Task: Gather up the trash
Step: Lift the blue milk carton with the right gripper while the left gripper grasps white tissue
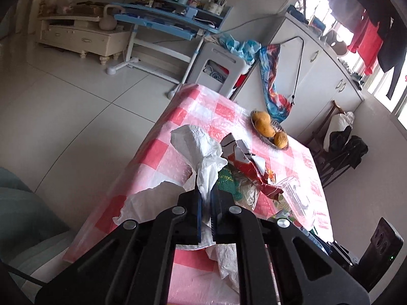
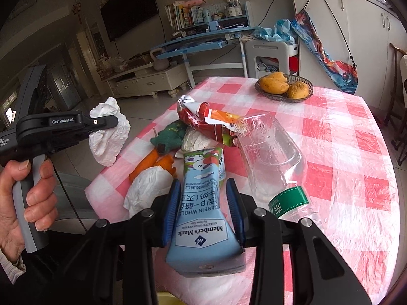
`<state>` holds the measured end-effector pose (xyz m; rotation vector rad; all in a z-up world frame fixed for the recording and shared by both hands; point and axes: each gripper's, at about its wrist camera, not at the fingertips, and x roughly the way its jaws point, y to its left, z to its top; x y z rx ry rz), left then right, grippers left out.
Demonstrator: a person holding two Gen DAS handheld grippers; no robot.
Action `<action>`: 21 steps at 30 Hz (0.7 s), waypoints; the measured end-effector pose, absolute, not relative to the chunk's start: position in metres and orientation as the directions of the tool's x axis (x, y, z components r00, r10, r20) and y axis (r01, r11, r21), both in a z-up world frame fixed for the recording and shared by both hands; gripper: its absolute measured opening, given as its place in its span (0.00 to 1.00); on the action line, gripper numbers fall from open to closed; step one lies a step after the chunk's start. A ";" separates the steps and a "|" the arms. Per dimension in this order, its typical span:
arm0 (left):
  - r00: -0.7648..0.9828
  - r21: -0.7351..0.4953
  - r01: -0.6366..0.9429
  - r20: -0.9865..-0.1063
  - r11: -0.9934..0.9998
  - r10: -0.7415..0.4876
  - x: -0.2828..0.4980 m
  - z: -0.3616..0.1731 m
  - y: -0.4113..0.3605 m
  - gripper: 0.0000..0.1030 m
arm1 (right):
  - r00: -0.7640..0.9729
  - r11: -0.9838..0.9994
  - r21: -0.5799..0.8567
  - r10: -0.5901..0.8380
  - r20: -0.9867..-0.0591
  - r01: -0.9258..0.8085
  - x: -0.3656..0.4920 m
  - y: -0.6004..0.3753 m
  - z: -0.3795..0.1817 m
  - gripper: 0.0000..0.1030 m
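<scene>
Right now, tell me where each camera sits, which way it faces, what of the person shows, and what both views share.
Left wrist view: sits on the left gripper, looking down along its fingers at the checked table; the jaws pinch a white tissue; no hand shows.
Right wrist view: sits on the right gripper, facing across the table toward the blue desk; its jaws clamp a milk carton; the left hand shows.
Shared: tissue, red snack wrapper, fruit basket, clear plastic container.
</scene>
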<state>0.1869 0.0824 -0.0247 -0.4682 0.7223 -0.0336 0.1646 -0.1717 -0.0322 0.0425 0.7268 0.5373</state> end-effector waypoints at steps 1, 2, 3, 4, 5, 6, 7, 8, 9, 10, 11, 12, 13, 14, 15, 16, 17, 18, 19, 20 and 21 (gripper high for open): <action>0.762 -0.430 -0.130 -0.619 0.893 -0.187 0.182 -0.022 0.085 0.06 | 0.630 0.866 0.208 0.478 -0.613 -0.455 0.162 -0.172 -0.028 0.34; 0.766 -0.434 -0.130 -0.615 0.891 -0.187 0.177 -0.021 0.087 0.06 | 0.639 0.867 0.200 0.476 -0.605 -0.456 0.161 -0.172 -0.024 0.28; 0.770 -0.436 -0.129 -0.610 0.891 -0.188 0.172 -0.019 0.087 0.06 | 0.654 0.874 0.189 0.464 -0.597 -0.448 0.160 -0.174 -0.020 0.00; 0.771 -0.434 -0.125 -0.608 0.892 -0.188 0.168 -0.019 0.087 0.06 | 0.663 0.876 0.192 0.464 -0.588 -0.443 0.160 -0.177 -0.017 0.00; 0.773 -0.430 -0.119 -0.606 0.895 -0.189 0.163 -0.017 0.086 0.06 | 0.666 0.877 0.198 0.463 -0.585 -0.437 0.162 -0.180 -0.015 0.00; 0.773 -0.421 -0.109 -0.605 0.900 -0.190 0.159 -0.016 0.083 0.06 | 0.658 0.877 0.206 0.465 -0.592 -0.434 0.164 -0.182 -0.016 0.00; 0.773 -0.412 -0.102 -0.606 0.905 -0.189 0.155 -0.016 0.080 0.06 | 0.643 0.876 0.218 0.468 -0.606 -0.431 0.166 -0.184 -0.017 0.00; 0.772 -0.404 -0.095 -0.607 0.910 -0.188 0.151 -0.016 0.077 0.06 | 0.636 0.876 0.231 0.469 -0.612 -0.424 0.166 -0.186 -0.019 0.00; 0.771 -0.400 -0.088 -0.607 0.912 -0.191 0.149 -0.016 0.074 0.06 | 0.620 0.872 0.244 0.477 -0.623 -0.425 0.166 -0.187 -0.021 0.00; 0.770 -0.397 -0.080 -0.608 0.914 -0.197 0.146 -0.016 0.072 0.06 | 0.604 0.871 0.241 0.474 -0.641 -0.428 0.163 -0.187 -0.023 0.01; 0.768 -0.394 -0.073 -0.609 0.916 -0.200 0.145 -0.016 0.070 0.06 | 0.590 0.874 0.224 0.461 -0.663 -0.431 0.162 -0.185 -0.026 0.02; 0.766 -0.392 -0.067 -0.610 0.917 -0.204 0.144 -0.016 0.068 0.06 | 0.582 0.878 0.206 0.446 -0.680 -0.433 0.161 -0.183 -0.029 0.21; 0.765 -0.392 -0.062 -0.610 0.918 -0.208 0.142 -0.017 0.067 0.06 | 0.583 0.884 0.188 0.429 -0.689 -0.429 0.159 -0.182 -0.031 0.57; 0.764 -0.391 -0.057 -0.609 0.919 -0.212 0.142 -0.017 0.065 0.06 | 0.583 0.888 0.169 0.414 -0.699 -0.428 0.159 -0.180 -0.033 0.70; 0.764 -0.389 -0.051 -0.608 0.920 -0.215 0.141 -0.016 0.063 0.06 | 0.574 0.887 0.156 0.407 -0.711 -0.435 0.159 -0.178 -0.035 0.69; 0.764 -0.386 -0.047 -0.608 0.921 -0.216 0.141 -0.017 0.062 0.06 | 0.565 0.884 0.148 0.403 -0.720 -0.443 0.160 -0.176 -0.036 0.68; 0.765 -0.383 -0.042 -0.606 0.923 -0.217 0.139 -0.016 0.060 0.06 | 0.554 0.881 0.137 0.398 -0.731 -0.452 0.161 -0.173 -0.038 0.68; 0.766 -0.381 -0.039 -0.605 0.924 -0.217 0.139 -0.016 0.060 0.06 | 0.547 0.880 0.112 0.382 -0.745 -0.462 0.162 -0.169 -0.041 0.66; 0.767 -0.380 -0.035 -0.603 0.924 -0.218 0.138 -0.015 0.059 0.06 | 0.543 0.878 0.069 0.353 -0.762 -0.473 0.163 -0.164 -0.044 0.59; 0.769 -0.380 -0.032 -0.601 0.924 -0.220 0.137 -0.015 0.059 0.06 | 0.538 0.875 0.025 0.319 -0.780 -0.483 0.164 -0.159 -0.048 0.48; 0.770 -0.380 -0.029 -0.598 0.925 -0.222 0.136 -0.014 0.058 0.06 | 0.540 0.874 -0.021 0.281 -0.793 -0.486 0.166 -0.156 -0.051 0.40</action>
